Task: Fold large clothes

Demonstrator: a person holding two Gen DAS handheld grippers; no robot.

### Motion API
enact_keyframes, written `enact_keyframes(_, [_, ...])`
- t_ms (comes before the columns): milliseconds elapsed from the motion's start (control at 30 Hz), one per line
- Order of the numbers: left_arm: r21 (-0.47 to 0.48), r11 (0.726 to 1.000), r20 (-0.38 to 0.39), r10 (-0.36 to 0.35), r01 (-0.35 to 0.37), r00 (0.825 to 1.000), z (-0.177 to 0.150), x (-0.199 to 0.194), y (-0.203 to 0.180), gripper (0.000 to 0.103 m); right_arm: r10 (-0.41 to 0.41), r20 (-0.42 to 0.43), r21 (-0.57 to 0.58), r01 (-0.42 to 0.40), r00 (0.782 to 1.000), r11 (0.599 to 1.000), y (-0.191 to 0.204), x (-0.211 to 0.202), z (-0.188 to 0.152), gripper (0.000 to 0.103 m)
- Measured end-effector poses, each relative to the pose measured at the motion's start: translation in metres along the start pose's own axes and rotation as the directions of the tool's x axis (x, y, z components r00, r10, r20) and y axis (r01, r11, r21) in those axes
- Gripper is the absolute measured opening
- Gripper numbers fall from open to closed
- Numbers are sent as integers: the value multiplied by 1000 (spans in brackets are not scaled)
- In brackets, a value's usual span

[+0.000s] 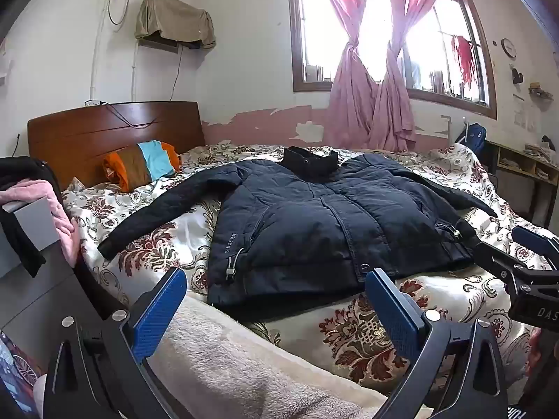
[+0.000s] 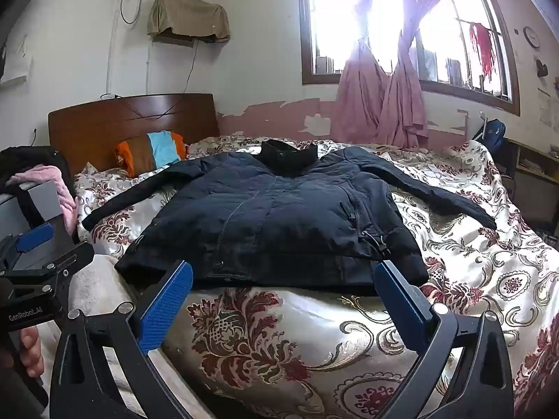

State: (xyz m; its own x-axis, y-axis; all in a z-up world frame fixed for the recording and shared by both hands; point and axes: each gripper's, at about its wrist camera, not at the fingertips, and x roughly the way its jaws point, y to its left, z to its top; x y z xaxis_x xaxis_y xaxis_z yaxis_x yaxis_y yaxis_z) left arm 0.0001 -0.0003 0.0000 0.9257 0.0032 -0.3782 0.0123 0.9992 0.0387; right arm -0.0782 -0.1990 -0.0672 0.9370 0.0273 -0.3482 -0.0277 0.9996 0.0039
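Note:
A dark navy padded jacket (image 1: 314, 216) lies flat and face up on the bed, collar toward the window, both sleeves spread out to the sides. It also shows in the right wrist view (image 2: 279, 216). My left gripper (image 1: 276, 296) is open and empty, held just short of the jacket's hem at its left half. My right gripper (image 2: 283, 289) is open and empty, just short of the hem at its right half. The right gripper also shows at the right edge of the left wrist view (image 1: 531, 262), and the left gripper at the left edge of the right wrist view (image 2: 38, 255).
The bed has a floral satin cover (image 2: 489, 244) and a beige fleece blanket (image 1: 227, 356) at the near edge. A striped pillow (image 1: 143, 164) leans on the wooden headboard (image 1: 104, 129). Clothes lie piled on a stand at the left (image 1: 31, 202). A shelf (image 1: 524, 164) stands at the right.

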Motion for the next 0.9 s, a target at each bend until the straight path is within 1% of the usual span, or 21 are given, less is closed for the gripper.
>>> enact_keyframes(900, [-6, 1000, 0, -1, 1, 1000, 0, 0, 0, 103, 1, -4, 3, -1, 1000, 1000, 0, 0, -1, 102])
